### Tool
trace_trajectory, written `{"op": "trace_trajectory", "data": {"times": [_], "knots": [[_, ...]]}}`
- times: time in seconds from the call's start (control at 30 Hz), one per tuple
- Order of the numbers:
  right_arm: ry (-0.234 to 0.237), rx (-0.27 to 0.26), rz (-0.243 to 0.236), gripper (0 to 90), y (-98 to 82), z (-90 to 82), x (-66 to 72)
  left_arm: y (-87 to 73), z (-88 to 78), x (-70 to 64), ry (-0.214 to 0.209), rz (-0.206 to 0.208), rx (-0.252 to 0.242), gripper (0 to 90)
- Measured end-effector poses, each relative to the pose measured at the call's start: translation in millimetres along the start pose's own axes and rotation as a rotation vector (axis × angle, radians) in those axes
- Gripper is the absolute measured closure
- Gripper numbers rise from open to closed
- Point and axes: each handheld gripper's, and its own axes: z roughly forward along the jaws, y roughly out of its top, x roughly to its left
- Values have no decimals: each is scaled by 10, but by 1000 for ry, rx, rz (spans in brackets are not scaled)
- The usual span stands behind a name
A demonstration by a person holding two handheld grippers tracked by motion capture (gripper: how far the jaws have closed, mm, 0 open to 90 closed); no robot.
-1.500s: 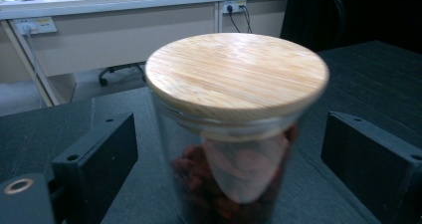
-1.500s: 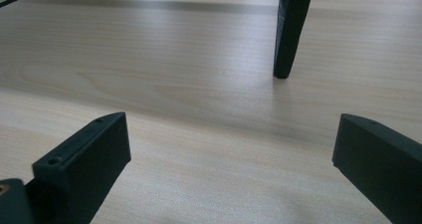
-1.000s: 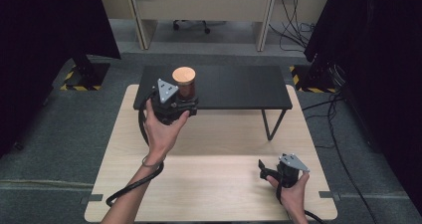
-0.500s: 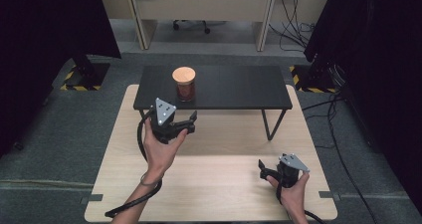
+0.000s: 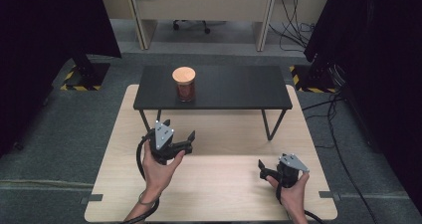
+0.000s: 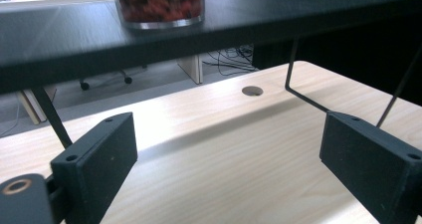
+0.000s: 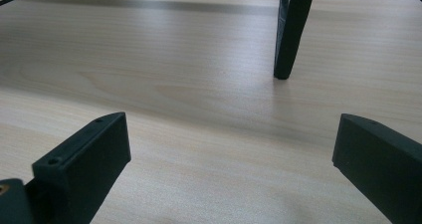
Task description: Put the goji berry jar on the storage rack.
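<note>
The wooden table (image 5: 219, 194) is carrying a black shelf (image 5: 239, 87), where the jar (image 5: 184, 83) is standing. The left gripper (image 5: 178, 132) is hovering wide-jawed and empty near the shelf; the right gripper (image 5: 263, 168) is resting low with jaws spread wide.

Lidded glass jar (image 5: 184, 85), red contents, upright on black shelf (image 5: 234, 87)

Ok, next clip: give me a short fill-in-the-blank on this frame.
1. The jar stands on the black ____.
2. The jar's round lid is made of ____.
3. The left gripper has its fingers ____.
4. The right gripper holds ____.

Missing words: shelf; wood; open; nothing
</note>
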Motion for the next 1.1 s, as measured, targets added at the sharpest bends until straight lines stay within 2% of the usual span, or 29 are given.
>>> {"op": "trace_trajectory", "data": {"times": [0.17, 0.4, 0.57, 0.93, 0.97, 1.1], "knots": [[0, 0, -1, 18, 0, 0, 2, -266, -40, -18, -13, -12, 19, 76], [0, -3, -3, 18, -4, -2, 3, -626, -70, -45, -19, -44, 75, 84], [-1, -2, -4, 18, -4, -1, 6, -788, -89, -50, -11, -67, 96, 86], [-2, -4, -6, 18, -8, -3, 8, -942, -78, -104, 15, -66, 140, 92], [-2, -4, -6, 18, -7, -3, 9, -932, -72, -105, 17, -70, 154, 93], [-3, -4, -4, 18, -8, -3, 8, -936, -75, -121, 28, -79, 152, 100]]}}
